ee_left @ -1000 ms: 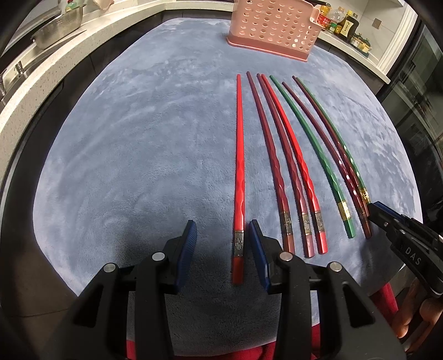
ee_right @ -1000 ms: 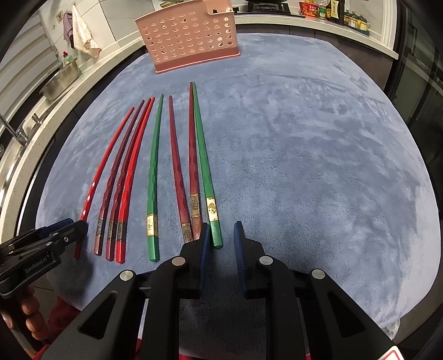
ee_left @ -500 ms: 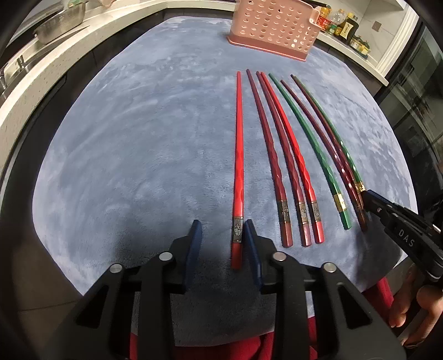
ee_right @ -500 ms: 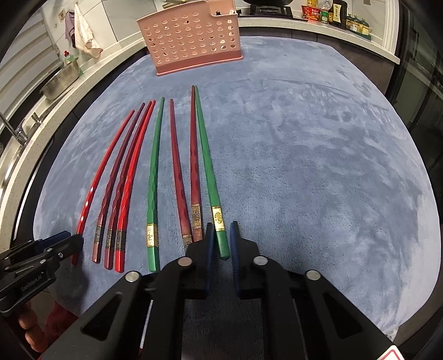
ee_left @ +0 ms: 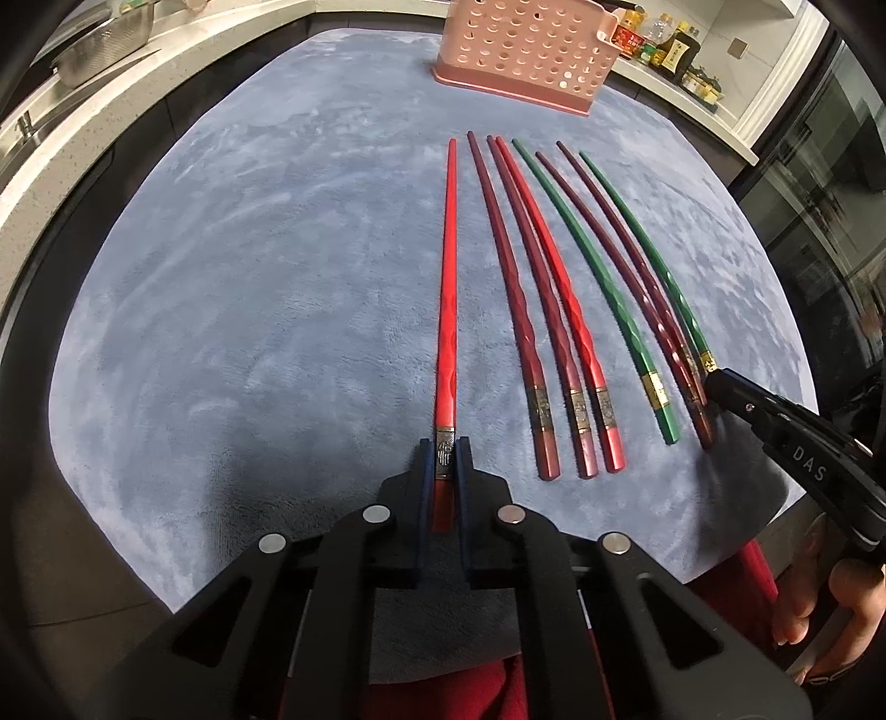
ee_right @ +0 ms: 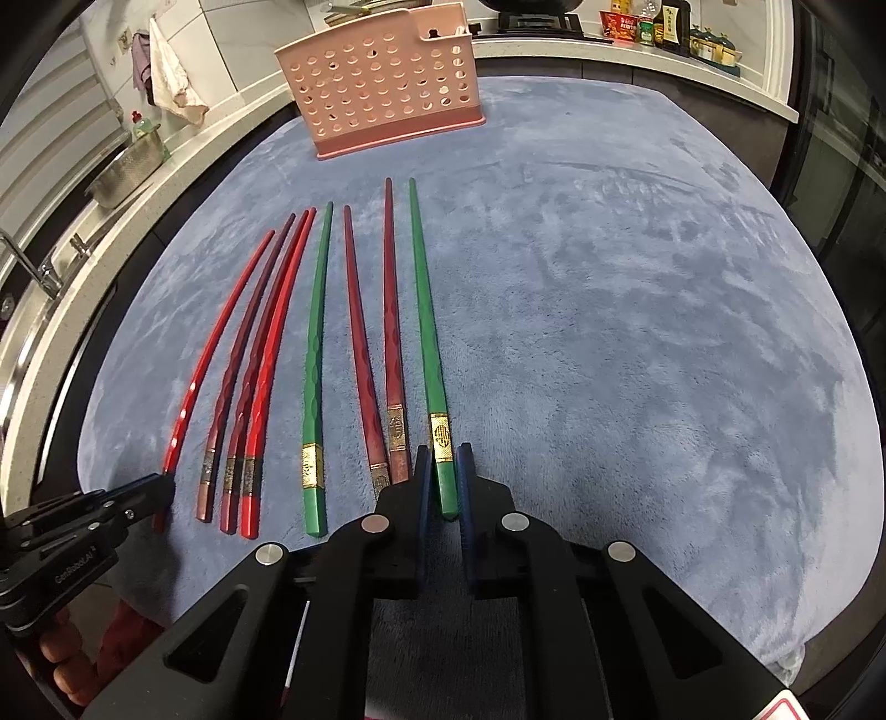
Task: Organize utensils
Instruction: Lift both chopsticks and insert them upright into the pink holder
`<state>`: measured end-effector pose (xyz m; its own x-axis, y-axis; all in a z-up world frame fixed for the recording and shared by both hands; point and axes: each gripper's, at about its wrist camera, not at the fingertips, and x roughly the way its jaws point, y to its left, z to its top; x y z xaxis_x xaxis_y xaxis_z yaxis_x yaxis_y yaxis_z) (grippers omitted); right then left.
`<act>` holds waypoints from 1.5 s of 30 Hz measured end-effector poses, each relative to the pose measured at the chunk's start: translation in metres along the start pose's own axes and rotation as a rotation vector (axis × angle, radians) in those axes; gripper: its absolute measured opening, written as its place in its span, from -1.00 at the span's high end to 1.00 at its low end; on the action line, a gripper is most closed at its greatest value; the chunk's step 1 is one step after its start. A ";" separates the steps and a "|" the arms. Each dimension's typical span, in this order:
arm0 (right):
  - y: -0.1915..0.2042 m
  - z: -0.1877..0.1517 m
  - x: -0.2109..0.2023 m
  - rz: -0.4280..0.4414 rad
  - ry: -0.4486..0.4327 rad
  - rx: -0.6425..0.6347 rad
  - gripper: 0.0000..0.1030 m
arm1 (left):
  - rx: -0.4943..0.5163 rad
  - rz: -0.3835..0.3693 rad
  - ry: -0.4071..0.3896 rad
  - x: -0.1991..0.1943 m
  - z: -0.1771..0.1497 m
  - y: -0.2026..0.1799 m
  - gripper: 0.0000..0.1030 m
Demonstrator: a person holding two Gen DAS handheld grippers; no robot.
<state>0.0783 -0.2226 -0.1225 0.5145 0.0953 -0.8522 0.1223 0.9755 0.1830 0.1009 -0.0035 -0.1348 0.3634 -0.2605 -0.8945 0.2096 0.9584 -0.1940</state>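
Observation:
Several chopsticks lie side by side on a grey-blue mat: bright red, dark red and green. My left gripper is shut on the thick end of the leftmost bright red chopstick, which still lies on the mat. My right gripper is shut on the thick end of the rightmost green chopstick, also lying on the mat. The left gripper also shows in the right wrist view, the right gripper in the left wrist view. A pink perforated utensil holder stands at the far edge.
A kitchen counter runs around the mat, with a metal colander and a tap on the left, and bottles behind the holder. The mat's near edge lies just under both grippers.
Both grippers have moved forward and closed: the left one around the red chopstick's end, the right one around the green chopstick's end. The chopsticks have not moved.

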 end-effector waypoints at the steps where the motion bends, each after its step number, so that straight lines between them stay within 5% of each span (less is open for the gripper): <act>1: 0.000 0.000 -0.001 0.001 -0.003 0.002 0.84 | -0.001 0.001 -0.006 -0.002 0.000 0.000 0.86; 16: -0.010 0.032 -0.060 0.071 -0.148 0.074 0.86 | -0.001 -0.002 -0.176 -0.065 0.035 -0.007 0.87; 30: -0.024 0.091 -0.115 0.072 -0.317 0.076 0.86 | 0.022 0.027 -0.390 -0.134 0.107 -0.009 0.87; 45: -0.028 0.159 -0.141 0.072 -0.437 0.058 0.86 | 0.045 0.040 -0.523 -0.162 0.182 -0.024 0.87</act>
<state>0.1374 -0.2944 0.0701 0.8325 0.0580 -0.5510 0.1138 0.9554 0.2726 0.2026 -0.0053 0.0877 0.7741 -0.2580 -0.5781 0.2205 0.9659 -0.1357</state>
